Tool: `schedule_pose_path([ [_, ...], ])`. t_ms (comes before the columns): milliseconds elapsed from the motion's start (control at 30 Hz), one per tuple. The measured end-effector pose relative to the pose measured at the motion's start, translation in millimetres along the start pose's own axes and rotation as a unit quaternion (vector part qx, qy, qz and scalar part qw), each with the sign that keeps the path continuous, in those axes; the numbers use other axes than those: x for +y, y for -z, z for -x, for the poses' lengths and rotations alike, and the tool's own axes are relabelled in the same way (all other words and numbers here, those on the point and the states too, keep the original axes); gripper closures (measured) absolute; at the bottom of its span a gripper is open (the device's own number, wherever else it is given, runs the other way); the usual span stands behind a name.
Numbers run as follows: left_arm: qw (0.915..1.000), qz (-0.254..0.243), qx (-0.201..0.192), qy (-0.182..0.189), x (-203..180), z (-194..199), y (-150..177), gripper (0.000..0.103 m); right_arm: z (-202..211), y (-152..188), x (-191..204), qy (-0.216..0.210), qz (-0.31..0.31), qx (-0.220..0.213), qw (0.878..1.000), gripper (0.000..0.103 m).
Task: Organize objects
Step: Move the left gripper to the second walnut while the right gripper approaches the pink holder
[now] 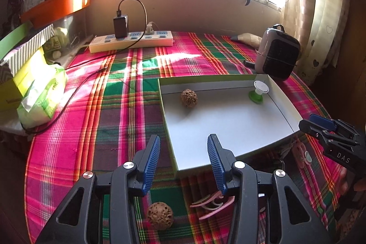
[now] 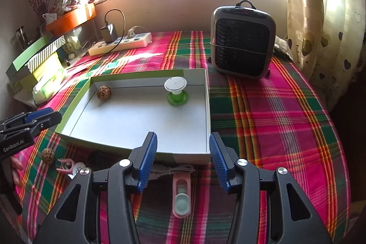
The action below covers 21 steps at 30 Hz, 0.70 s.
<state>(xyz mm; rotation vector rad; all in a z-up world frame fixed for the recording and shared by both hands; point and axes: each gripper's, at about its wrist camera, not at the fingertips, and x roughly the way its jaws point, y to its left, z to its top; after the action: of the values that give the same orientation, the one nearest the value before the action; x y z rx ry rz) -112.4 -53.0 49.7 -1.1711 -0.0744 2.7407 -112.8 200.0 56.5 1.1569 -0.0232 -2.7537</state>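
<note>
Sorting underway: tray (image 2: 207, 106) holds 1 walnut (image 2: 103, 93) and 1 spool (image 2: 176, 90).
Left gripper (image 1: 183, 159) and right gripper (image 2: 183, 157) hover empty, jaws wide, likely because the loose walnut (image 1: 159, 215) awaits pickup.

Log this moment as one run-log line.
left gripper: open, empty | right gripper: open, empty | tray: walnut, green-white spool | cloth: walnut, pink clip

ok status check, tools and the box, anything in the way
Left tool and right tool open, empty. Walnut and green-base spool in box. Second walnut, pink clip, pink case on cloth. Nothing blocking.
</note>
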Motion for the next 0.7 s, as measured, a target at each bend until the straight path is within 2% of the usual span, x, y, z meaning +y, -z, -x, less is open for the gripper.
schedule_pose_path([
  [400, 0.9999, 0.009, 0.0, 0.012, 17.7, 21.5, 29.7, 0.059, 14.9, 25.1, -4.7, 0.0, -0.009, 0.006, 1.0, 0.054],
  [467, 0.9999, 0.008, 0.002, 0.015, 20.9, 23.2, 34.8, 0.059, 15.4, 27.5, -6.1, -0.003, -0.012, 0.008, 1.0, 0.051],
  [700, 0.9993, 0.033, 0.01, 0.017, 35.3, 22.7, 46.4, 0.058, 13.9, 34.2, -7.4, -0.001, -0.015, 0.016, 1.0, 0.049],
])
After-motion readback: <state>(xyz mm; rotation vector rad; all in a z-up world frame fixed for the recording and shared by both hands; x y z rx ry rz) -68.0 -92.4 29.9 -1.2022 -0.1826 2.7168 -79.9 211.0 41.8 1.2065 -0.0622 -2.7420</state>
